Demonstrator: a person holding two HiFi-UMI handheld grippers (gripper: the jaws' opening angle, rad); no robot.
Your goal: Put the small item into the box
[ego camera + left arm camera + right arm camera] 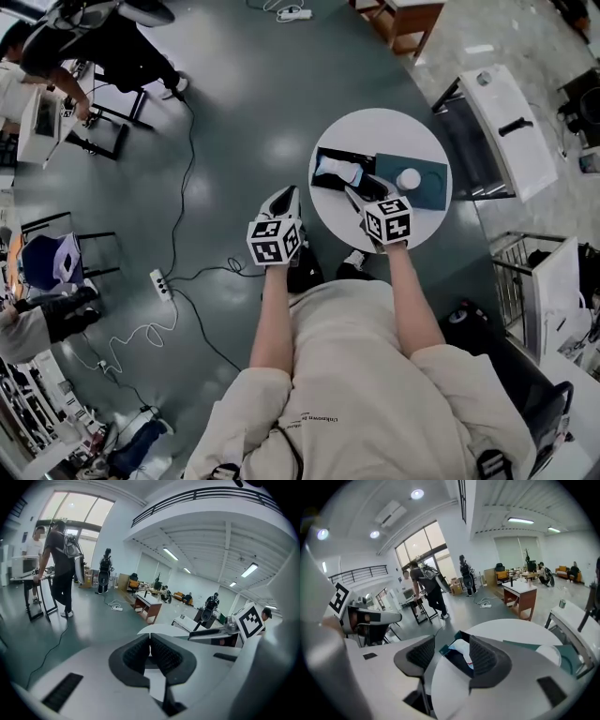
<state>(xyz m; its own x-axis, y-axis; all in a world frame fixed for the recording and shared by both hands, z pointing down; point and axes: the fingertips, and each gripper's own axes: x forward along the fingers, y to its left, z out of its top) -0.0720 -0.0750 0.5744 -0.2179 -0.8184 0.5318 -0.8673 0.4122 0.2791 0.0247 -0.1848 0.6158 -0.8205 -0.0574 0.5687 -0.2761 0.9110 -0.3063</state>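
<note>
Left gripper (284, 199): jaws pinched together on nothing, hanging off the worktop (375, 127) past its 8 o'clock edge, looks like the spare one for now
Right gripper (366, 194): jaws wide and empty, at the 6 o'clock edge, aimed at the box, probably lining up
Box (328, 153): open, 9 o'clock, something white inside, can't tell what
Small item (408, 178): white round thing, 3 o'clock, sitting on teal panel (429, 192), not in the box yet

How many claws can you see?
2. The left claw is shut, just beside the white round table. The right claw is open, over the table by the open box.
</note>
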